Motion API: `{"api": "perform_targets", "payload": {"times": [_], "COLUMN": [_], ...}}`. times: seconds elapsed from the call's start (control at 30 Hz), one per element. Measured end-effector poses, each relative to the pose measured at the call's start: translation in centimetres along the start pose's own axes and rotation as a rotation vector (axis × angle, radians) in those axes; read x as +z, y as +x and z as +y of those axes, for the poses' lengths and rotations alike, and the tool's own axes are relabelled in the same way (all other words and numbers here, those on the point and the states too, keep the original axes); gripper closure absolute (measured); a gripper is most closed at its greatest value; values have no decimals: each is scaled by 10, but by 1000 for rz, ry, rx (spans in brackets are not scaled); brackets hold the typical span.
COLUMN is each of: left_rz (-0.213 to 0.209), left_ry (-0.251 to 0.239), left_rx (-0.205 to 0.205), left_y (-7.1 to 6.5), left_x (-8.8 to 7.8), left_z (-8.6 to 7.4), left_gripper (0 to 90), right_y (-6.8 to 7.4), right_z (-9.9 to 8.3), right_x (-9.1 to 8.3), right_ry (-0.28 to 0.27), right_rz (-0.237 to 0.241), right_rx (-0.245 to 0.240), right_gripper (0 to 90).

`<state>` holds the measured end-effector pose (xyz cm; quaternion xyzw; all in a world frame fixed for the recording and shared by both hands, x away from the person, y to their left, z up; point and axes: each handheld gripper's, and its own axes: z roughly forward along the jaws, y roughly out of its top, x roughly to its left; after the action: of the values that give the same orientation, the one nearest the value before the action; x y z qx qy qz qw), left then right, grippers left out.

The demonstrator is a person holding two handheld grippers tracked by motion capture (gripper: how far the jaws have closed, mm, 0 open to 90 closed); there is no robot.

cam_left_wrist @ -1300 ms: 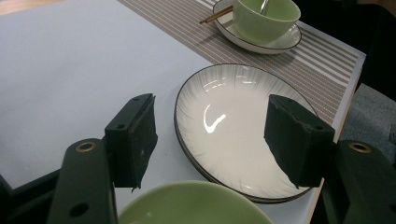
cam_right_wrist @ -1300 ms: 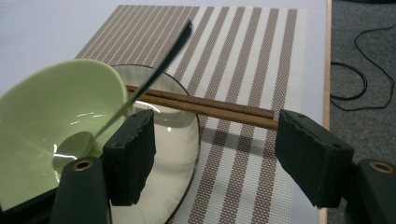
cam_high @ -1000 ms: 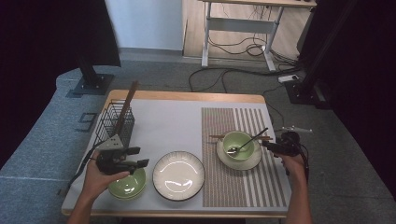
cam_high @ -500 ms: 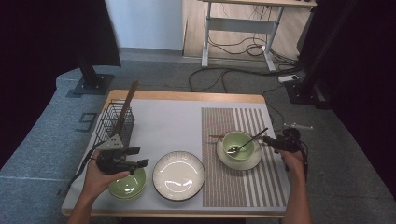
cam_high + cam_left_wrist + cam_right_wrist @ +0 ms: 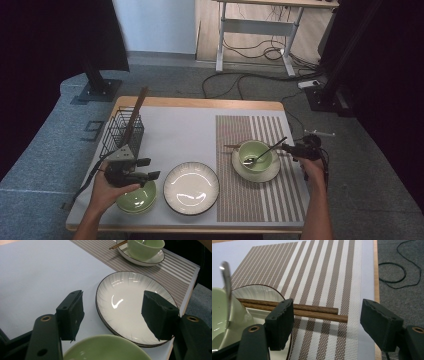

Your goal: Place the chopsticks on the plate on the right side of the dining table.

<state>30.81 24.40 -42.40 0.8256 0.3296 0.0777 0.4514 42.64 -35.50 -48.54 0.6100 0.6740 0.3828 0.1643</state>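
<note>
Chopsticks (image 5: pixel 294 310), a brown wooden pair, lie side by side with one end resting on the rim of a white saucer-plate (image 5: pixel 272 170) and the other end out on the striped placemat (image 5: pixel 324 275), so they sit slightly propped rather than flat, which leaves room for a jaw to slip beneath or beside them. The right tongs (image 5: pixel 332 327) stand wide apart just in front of that pair, one jaw at the plate's edge and the other out over the mat, clamped on nothing; the spacing suggests they are lining up to pinch the sticks across their width. A green bowl (image 5: pixel 255 155) stands on the same plate with a metal spoon (image 5: pixel 265 150) leaning out of it, its handle tilted toward the right hand. On the other side, the left tongs (image 5: pixel 112 312) also hang apart and empty above a small green dish (image 5: pixel 136 196), aimed toward the large white plate (image 5: pixel 125 297) in the middle of the surface (image 5: pixel 175 135). A black wire basket (image 5: pixel 122 132) holding tall utensils waits at the far left, probably as the place for cutlery.
</note>
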Motion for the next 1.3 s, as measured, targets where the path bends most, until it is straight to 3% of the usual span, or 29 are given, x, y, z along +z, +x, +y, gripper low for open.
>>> {"api": "perform_targets", "payload": {"times": [0.4,0.8,1.3], "left_rz": [0,1,2], "left_ry": [6,6,7], "left_rx": [2,3,2], "left_y": [0,0,-1], "left_x": [1,1,1], "left_z": [0,0,0], "left_gripper": [340,340,339], "right_y": [-4,3,10], "right_z": [-3,-4,-4], "right_x": [10,20,21], "right_ry": [11,44,46], "right_rz": [10,24,50], "right_rx": [50,27,13], "right_gripper": [269,272,273]}}
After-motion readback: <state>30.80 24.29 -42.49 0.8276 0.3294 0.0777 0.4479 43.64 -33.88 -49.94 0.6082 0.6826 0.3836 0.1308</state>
